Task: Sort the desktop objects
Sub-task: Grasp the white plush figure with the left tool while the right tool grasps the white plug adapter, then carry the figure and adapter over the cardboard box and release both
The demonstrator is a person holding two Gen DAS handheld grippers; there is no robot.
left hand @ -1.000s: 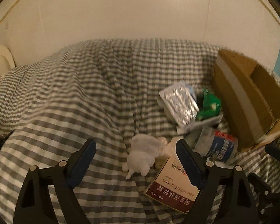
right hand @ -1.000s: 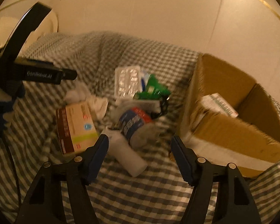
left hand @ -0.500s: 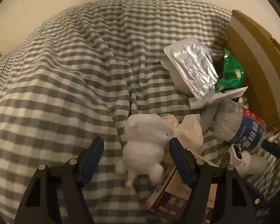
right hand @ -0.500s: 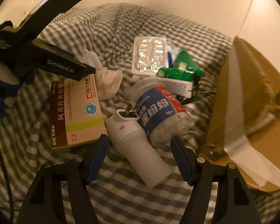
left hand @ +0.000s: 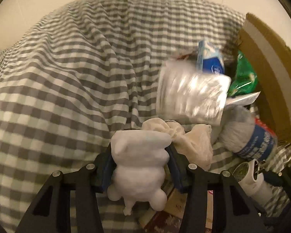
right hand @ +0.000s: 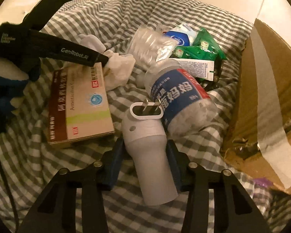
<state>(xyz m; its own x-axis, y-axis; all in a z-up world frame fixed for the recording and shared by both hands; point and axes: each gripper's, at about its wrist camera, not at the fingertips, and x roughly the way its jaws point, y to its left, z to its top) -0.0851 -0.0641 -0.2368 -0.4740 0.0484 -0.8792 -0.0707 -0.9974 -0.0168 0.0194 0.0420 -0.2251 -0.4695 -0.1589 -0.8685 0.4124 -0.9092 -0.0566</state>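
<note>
Checked cloth point(left hand: 71, 81) covers the bench; left hand-held gripper point(left hand: 139, 167) has just squeezed onto a white toy point(left hand: 139, 163), right hand-held gripper point(right hand: 143, 165) onto a white plug-in device point(right hand: 149, 145).

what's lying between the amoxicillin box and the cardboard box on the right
In the right wrist view, the white plug-in device, gripped by the right gripper, and the clear bottle lie between the medicine box and the cardboard box.

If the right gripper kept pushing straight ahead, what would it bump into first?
The right gripper has been closing around the white plug-in device. Straight ahead, probably the blue-labelled bottle touching its plug end; depth is unclear.
</note>
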